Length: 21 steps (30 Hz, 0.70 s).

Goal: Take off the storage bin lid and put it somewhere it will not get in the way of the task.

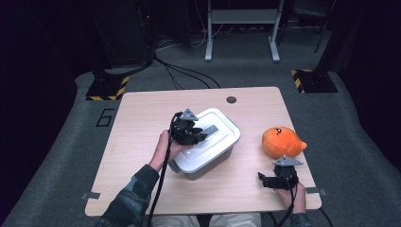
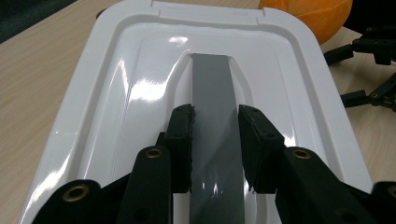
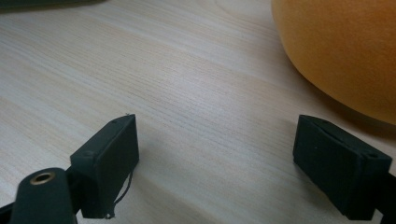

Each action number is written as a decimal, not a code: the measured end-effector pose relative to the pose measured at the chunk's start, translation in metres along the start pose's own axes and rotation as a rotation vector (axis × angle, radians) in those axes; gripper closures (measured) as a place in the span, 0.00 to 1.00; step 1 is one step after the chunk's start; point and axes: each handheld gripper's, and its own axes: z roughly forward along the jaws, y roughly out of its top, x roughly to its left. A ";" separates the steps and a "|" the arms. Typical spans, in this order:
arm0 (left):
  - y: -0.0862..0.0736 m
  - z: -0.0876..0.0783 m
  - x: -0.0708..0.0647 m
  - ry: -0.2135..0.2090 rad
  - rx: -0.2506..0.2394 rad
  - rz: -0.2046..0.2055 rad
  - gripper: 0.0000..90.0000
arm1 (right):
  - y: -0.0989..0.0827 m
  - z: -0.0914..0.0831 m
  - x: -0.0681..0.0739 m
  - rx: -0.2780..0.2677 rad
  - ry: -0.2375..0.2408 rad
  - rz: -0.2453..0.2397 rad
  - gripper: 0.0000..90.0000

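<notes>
Left gripper (image 2: 215,144) clamps the grey handle (image 2: 212,93) on the white box lid (image 2: 116,93)!
No readable writing; glossy box sits mid-table (image 1: 142,109), orange plush (image 1: 282,141) right of it, right gripper (image 3: 217,163) wide open, empty.

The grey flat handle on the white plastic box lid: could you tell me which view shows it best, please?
The left gripper view: the grey flat handle runs up the frame between the left gripper pads, which are shut on it. The high view shows a small stretch of it beyond that gripper. The right gripper view faces bare table.
</notes>
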 end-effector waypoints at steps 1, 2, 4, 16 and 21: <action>0.000 -0.001 0.000 0.000 0.000 -0.003 0.74 | 0.000 0.000 0.000 0.000 0.000 0.000 0.15; 0.001 -0.004 0.001 0.007 -0.005 -0.001 0.74 | 0.000 0.000 0.000 0.000 0.000 0.000 0.15; 0.002 -0.005 0.002 0.009 -0.008 -0.003 0.74 | 0.000 0.000 0.000 0.000 0.000 0.000 0.15; 0.006 -0.027 0.008 0.041 -0.044 -0.005 0.74 | 0.001 0.001 0.001 0.018 0.002 -0.012 0.06; 0.005 -0.035 0.012 0.054 -0.055 -0.011 0.74 | 0.001 0.002 0.002 0.025 0.000 -0.007 0.04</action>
